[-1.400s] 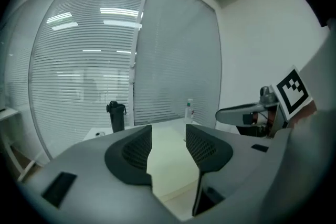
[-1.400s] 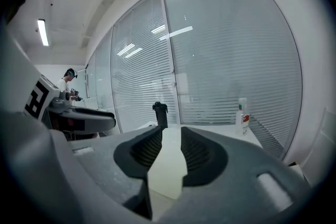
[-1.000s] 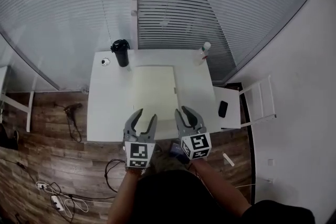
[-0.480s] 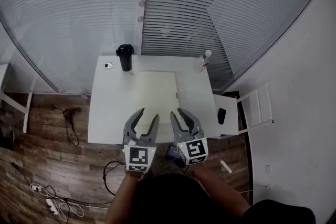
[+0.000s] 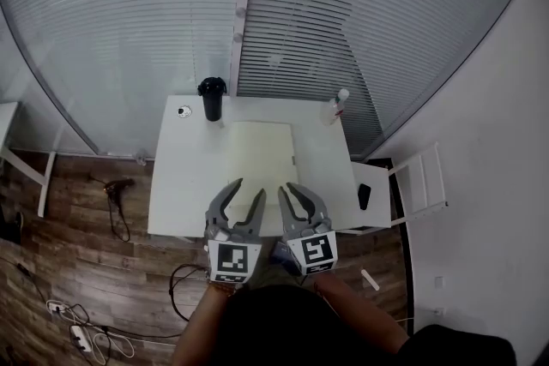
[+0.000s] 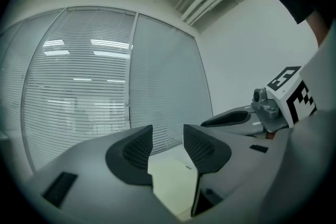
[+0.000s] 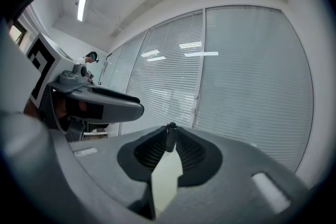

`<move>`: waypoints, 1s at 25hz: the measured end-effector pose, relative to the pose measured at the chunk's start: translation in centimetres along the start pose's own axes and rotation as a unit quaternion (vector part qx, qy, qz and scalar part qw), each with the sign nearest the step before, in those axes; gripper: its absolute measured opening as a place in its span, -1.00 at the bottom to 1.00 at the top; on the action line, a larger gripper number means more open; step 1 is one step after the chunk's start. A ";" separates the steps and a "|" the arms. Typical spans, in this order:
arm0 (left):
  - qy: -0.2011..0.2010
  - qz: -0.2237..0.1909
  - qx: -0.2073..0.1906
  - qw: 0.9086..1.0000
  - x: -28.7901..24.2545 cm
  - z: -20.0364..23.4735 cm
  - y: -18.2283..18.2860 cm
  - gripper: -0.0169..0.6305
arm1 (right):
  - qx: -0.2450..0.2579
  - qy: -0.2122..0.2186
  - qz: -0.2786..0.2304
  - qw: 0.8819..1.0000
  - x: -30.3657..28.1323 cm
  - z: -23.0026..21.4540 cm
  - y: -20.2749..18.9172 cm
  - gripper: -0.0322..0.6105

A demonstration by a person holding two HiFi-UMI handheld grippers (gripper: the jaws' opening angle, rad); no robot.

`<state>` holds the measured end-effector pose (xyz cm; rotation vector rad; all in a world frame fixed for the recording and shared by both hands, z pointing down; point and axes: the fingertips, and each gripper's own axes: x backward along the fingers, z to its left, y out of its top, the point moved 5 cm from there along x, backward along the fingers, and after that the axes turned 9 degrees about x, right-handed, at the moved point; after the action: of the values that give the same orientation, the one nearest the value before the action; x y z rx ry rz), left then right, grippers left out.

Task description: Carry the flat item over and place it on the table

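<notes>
The pale sheet (image 5: pixel 257 160) lies flat in the middle of the white counter (image 5: pixel 176 189), so the placing looks done. The left gripper (image 5: pixel 248 189) is held at the near side, its fingers spread with nothing between them. The right gripper (image 5: pixel 290 189), just beside it, is empty too. Its fingers have just been closing and show only a narrow gap. I think the step now is to draw away: keep both grippers high, so no finger catches the sheet's near edge

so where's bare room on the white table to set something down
Bare strips run down the table on both sides of the pale flat sheet. The back edge is busier: black tumbler and small round thing left, bottle right.
</notes>
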<state>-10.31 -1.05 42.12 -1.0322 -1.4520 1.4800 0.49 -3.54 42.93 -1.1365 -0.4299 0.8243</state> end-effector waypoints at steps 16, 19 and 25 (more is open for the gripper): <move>0.031 -0.006 0.001 1.000 3.1 0.9 -0.2 -0.73 | 0.016 0.018 0.000 1.000 0.4 2.7 0.7 -0.85; 0.036 -0.004 0.001 0.999 3.8 0.8 -0.3 -0.82 | 0.020 0.022 0.002 1.000 0.9 3.3 0.8 -0.85; 0.049 0.007 0.005 0.999 4.2 1.2 -0.9 -0.83 | 0.021 0.025 0.008 0.999 1.2 3.4 0.3 -0.90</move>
<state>-12.86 2.52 42.92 -1.0958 -1.3696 1.4247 -1.20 -0.46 43.86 -1.1204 -0.3607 0.8125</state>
